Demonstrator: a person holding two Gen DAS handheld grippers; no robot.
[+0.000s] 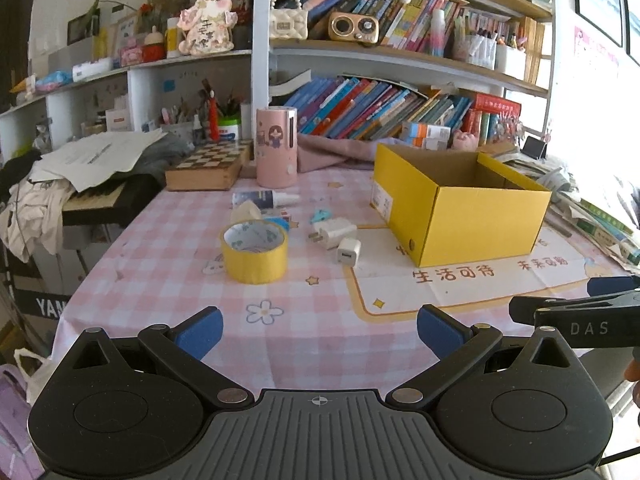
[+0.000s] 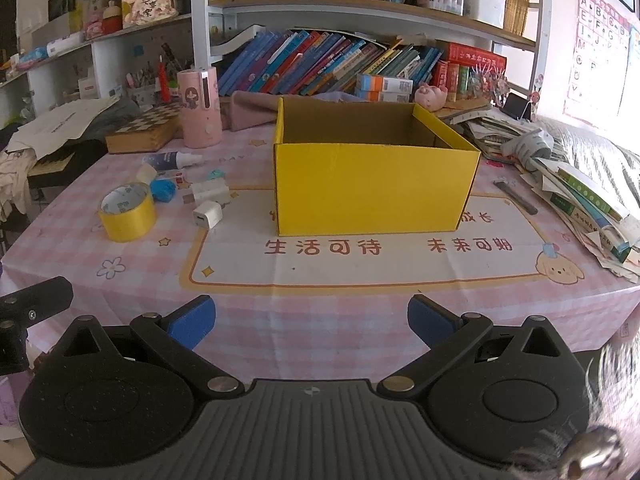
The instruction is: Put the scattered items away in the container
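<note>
Left hand-held gripper (image 1: pixel 319 334) and right hand-held gripper (image 2: pixel 311 322) level above the worktop (image 2: pixel 320 304) near edge, both spread wide, nothing held, yellow box (image 2: pixel 374 184) mid-worktop, tape roll (image 1: pixel 254 251) and chargers (image 1: pixel 338 239) left of it

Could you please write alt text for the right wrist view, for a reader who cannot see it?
An open yellow box sits on a pink checked tablecloth, ahead of the open, empty right gripper. To its left lie a yellow tape roll, two white chargers and a small bottle; bookshelves fill the background.
</note>
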